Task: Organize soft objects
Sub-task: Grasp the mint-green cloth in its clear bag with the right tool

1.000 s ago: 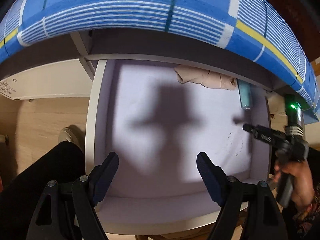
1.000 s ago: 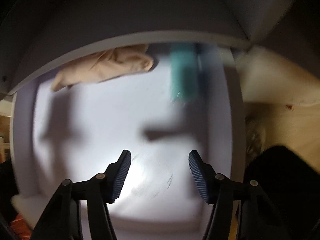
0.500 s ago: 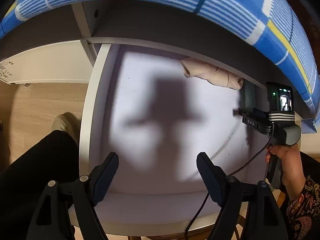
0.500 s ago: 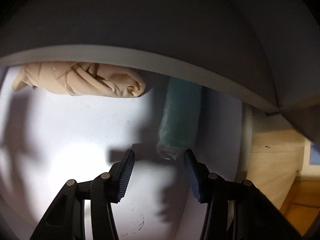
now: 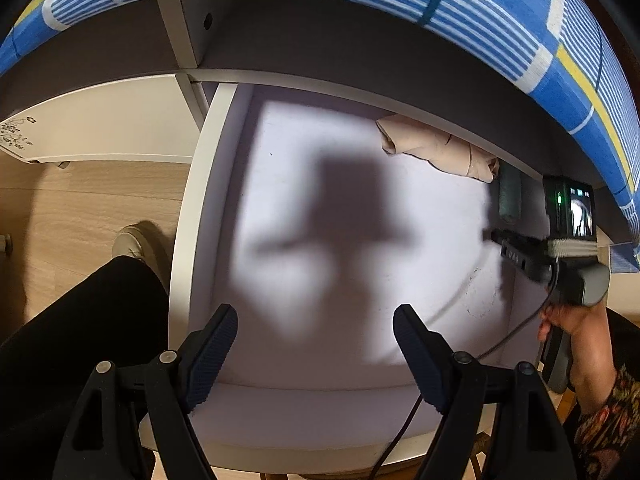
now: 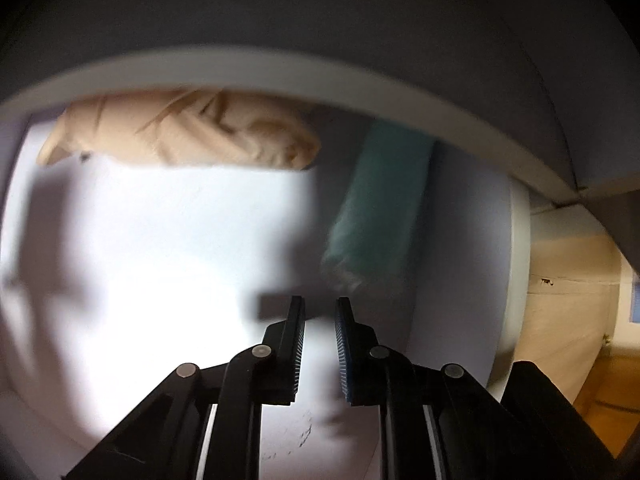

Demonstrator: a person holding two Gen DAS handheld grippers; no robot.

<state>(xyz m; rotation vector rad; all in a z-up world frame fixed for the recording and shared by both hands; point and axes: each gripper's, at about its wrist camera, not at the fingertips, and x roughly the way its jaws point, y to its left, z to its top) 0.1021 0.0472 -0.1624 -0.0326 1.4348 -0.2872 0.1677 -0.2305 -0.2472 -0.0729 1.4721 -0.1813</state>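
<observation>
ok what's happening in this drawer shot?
A person is sorting rolled soft items in an open white drawer under the bed. The right tool, nearly closed and holding nothing, sits just short of the teal roll by the right wall. A beige roll lies along the back. The left tool hovers open near the drawer front.

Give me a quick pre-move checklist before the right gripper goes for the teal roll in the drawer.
1. Right gripper empty: ok, nothing between its fingers.
2. Right gripper wide enough for the teal roll: not ok, fingers nearly closed.
3. Roll ahead of the gripper: ok, slightly to the right, not touching.
4. Beige bundle apart from the roll: ok, a gap shows.
5. Left gripper out of the way: ok, open over the drawer front.
6. Roll's far end: cannot tell, hidden under the overhang.
</observation>
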